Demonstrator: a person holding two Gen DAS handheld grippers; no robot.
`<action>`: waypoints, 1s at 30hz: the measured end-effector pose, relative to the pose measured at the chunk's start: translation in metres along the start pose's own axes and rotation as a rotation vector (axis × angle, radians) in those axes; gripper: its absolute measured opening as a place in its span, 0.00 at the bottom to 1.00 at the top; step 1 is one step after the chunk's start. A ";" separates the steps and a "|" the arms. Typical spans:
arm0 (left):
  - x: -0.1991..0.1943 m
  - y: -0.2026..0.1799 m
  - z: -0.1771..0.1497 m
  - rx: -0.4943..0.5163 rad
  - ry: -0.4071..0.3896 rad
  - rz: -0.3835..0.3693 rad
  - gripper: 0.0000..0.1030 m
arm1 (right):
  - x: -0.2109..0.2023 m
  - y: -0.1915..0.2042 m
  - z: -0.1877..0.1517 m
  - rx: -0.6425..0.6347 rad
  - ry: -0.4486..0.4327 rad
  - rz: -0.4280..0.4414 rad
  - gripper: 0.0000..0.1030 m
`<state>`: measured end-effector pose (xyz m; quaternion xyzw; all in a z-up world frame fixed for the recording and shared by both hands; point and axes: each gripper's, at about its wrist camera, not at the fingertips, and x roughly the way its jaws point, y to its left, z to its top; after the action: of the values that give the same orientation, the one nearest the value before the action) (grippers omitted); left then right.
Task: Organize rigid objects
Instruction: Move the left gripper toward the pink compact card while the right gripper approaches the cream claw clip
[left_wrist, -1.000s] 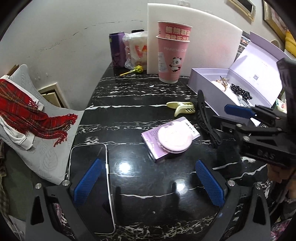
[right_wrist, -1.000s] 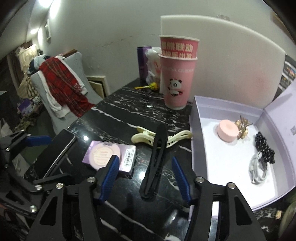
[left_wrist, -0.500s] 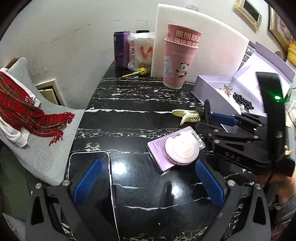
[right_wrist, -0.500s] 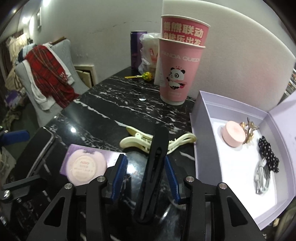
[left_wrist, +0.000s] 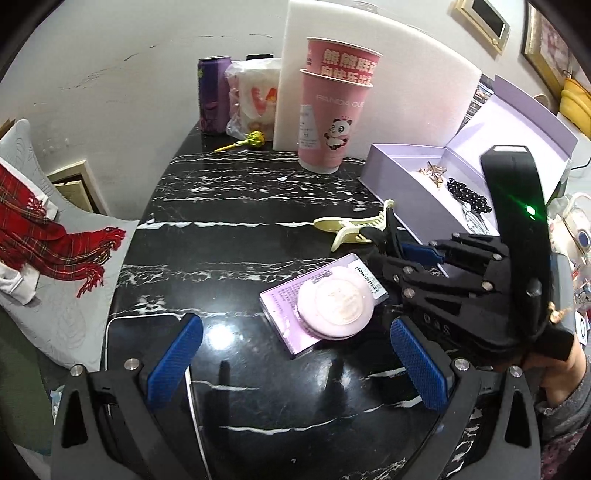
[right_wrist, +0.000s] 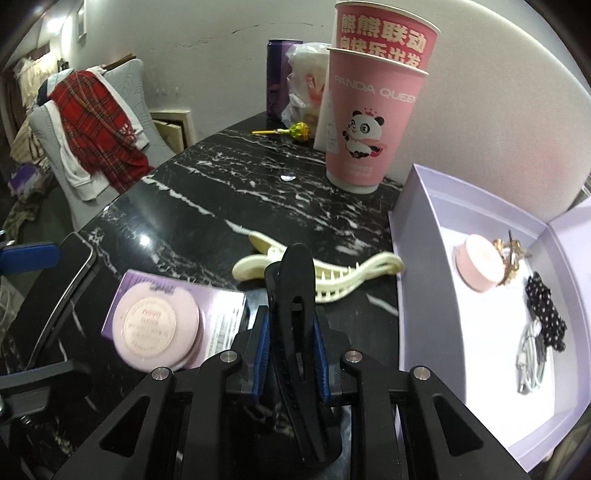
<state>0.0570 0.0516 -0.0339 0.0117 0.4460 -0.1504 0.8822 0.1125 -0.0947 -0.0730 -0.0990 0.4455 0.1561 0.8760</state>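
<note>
A long black hair clip (right_wrist: 293, 295) lies on the black marble table between the blue pads of my right gripper (right_wrist: 291, 332). The jaws are closing and both pads touch the clip's sides. Its tip rests across a cream claw clip (right_wrist: 332, 280). To the right stands an open lilac box (right_wrist: 421, 258) holding a pink round case (right_wrist: 476, 266), a gold clip (right_wrist: 511, 258), a dotted scrunchie (right_wrist: 546, 314) and a white cable (right_wrist: 530, 350). My left gripper (left_wrist: 295, 354) hangs open above the table, just short of a pink compact (left_wrist: 334, 304) lying on a purple carton.
A phone (left_wrist: 140, 325) lies by the left pad, near the table's left edge. At the back stand stacked pink cups (left_wrist: 332, 110), a purple can (left_wrist: 212, 99), a lollipop (left_wrist: 255, 139) and a white foam board. A chair with a red scarf (left_wrist: 44, 236) stands left of the table.
My right gripper has moved forward and down over the black hair clip, and its jaws have narrowed from wide apart to touching the clip. The left gripper has barely shifted.
</note>
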 end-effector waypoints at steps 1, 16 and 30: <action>0.001 -0.001 0.001 0.006 -0.005 0.006 1.00 | -0.001 0.000 -0.002 0.003 0.004 0.004 0.21; 0.020 -0.016 0.002 0.018 -0.018 0.062 0.95 | -0.042 0.008 -0.046 0.010 0.017 0.081 0.21; 0.042 -0.031 0.008 0.053 -0.017 0.094 0.71 | -0.064 -0.011 -0.081 0.076 0.007 0.105 0.21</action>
<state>0.0779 0.0099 -0.0589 0.0546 0.4331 -0.1205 0.8916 0.0202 -0.1419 -0.0675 -0.0429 0.4587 0.1844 0.8682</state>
